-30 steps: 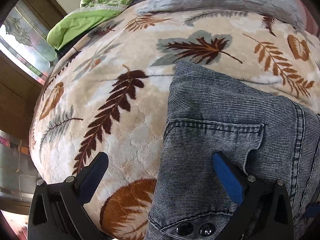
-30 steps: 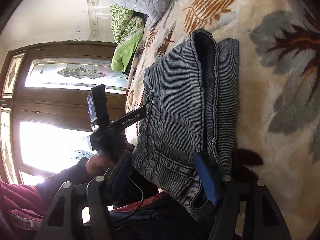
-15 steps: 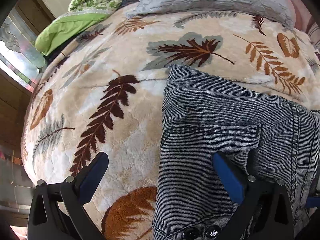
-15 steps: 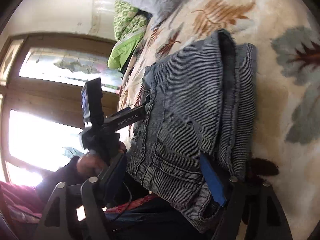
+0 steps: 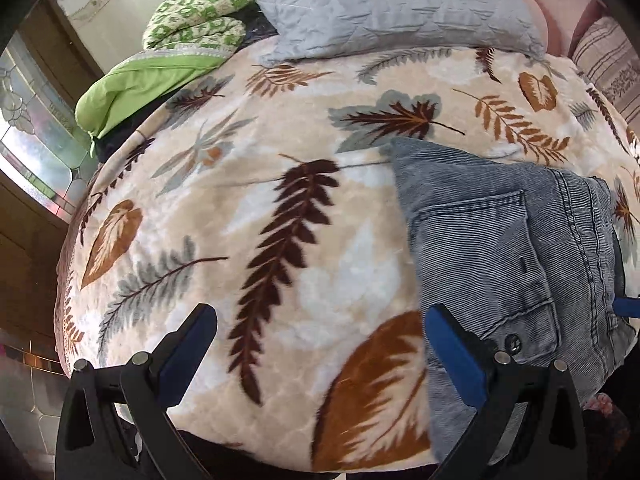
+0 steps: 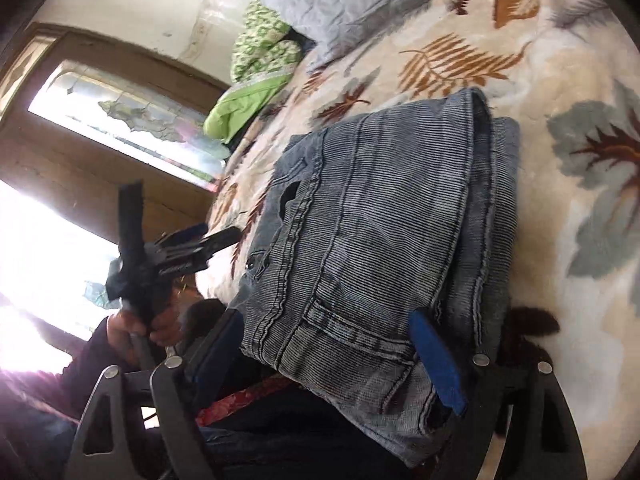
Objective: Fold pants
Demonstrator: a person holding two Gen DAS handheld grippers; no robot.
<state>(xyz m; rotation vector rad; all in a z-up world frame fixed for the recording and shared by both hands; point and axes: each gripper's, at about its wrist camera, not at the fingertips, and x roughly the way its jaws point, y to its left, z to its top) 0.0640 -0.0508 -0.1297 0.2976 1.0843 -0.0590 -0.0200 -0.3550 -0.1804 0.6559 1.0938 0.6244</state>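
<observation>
Folded grey-blue denim pants lie on a leaf-patterned blanket near the bed's front edge, back pocket up. My left gripper is open over bare blanket just left of the pants, its right finger at their left edge. In the right wrist view the pants fill the middle. My right gripper hangs over the waistband corner with its jaws opening; the denim lies between the pads, which do not press on it. The left gripper shows there too, held in a hand.
A grey quilted pillow, green patterned bedding and a plain green cushion lie at the head of the bed. A striped pillow is at far right. A wood-framed window stands beyond the bed's left side.
My left gripper moved left off the pants and rose, so they now sit right of it. My right gripper's jaws spread wider and it drew back a little.
</observation>
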